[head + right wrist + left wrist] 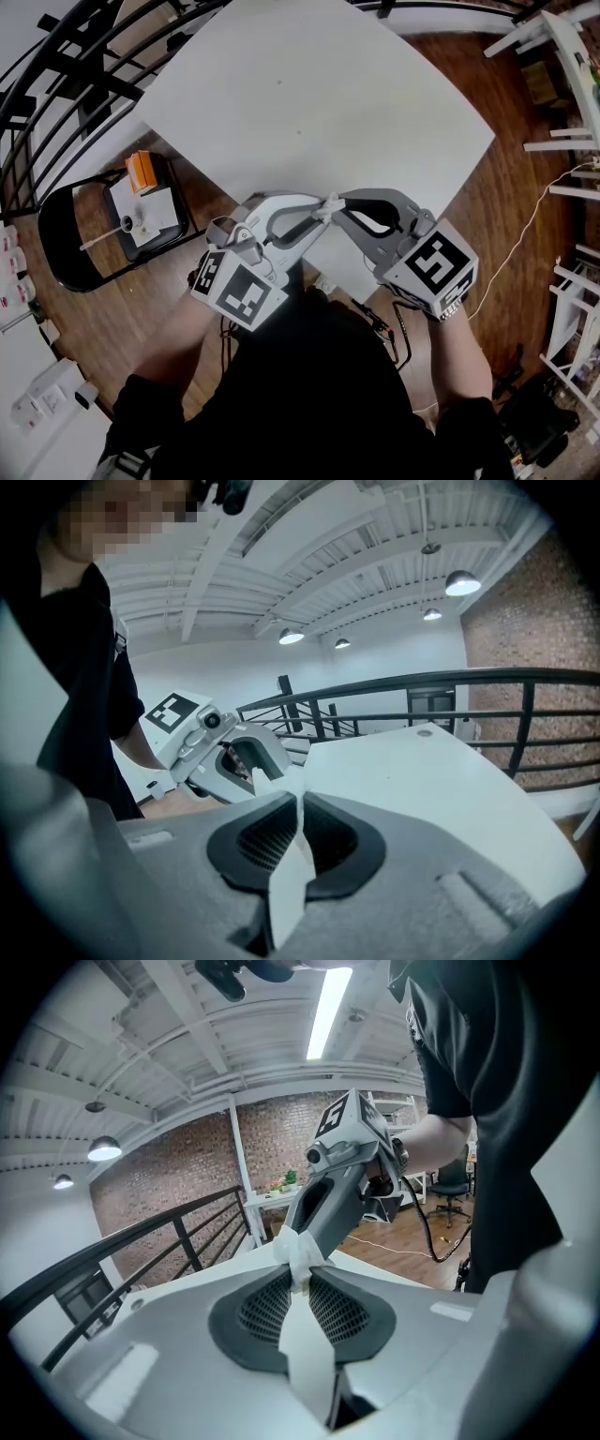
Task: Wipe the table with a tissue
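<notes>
Near the table's [309, 103] six o'clock edge, a tissue [328, 207] is pinched by the left gripper [317, 216] and right gripper [341, 202], jaws nearly closed. It is judged light, soft and tearable, and best gripped bunched.

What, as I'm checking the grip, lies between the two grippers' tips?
Only a white tissue, pinched by both the left gripper and right gripper; the head view shows it.

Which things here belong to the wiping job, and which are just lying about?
Job: crumpled white tissue, pinched by left hand-held gripper and right hand-held gripper; white square table.
Lying about: black metal chair, orange box and white papers on it.
</notes>
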Available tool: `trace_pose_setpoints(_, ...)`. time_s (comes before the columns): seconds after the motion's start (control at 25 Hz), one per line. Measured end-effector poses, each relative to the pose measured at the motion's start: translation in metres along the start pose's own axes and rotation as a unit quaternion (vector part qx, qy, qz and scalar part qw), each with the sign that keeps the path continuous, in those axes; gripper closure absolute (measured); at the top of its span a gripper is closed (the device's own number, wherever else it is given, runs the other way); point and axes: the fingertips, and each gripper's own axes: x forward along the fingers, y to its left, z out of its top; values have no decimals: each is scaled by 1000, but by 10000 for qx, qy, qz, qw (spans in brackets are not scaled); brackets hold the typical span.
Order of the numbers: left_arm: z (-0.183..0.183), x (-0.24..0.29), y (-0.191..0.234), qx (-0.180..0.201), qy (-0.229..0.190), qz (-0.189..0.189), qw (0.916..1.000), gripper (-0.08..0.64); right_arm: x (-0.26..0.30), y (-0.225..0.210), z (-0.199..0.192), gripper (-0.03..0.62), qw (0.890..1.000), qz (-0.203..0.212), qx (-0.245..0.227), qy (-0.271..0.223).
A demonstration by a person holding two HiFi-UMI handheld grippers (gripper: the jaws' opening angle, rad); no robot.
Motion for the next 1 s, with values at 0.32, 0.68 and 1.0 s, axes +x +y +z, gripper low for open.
trace_pose_setpoints(0.32, -10, -2, 11, -164, 86, 218, 9996, 520, -2, -10, -2, 531, 9998, -132, 117, -129)
trace_pose_setpoints(0.68, -50, 2, 45, -528, 547, 811, 9938, 523, -1, -25, -11, 531, 9990, -326, 296, -105)
trace_pose_setpoints(1.0, -92, 13, 80, -1024, 851, 1281, 9828, 523, 13, -32, -18, 600, 9978, -538, 383, -41)
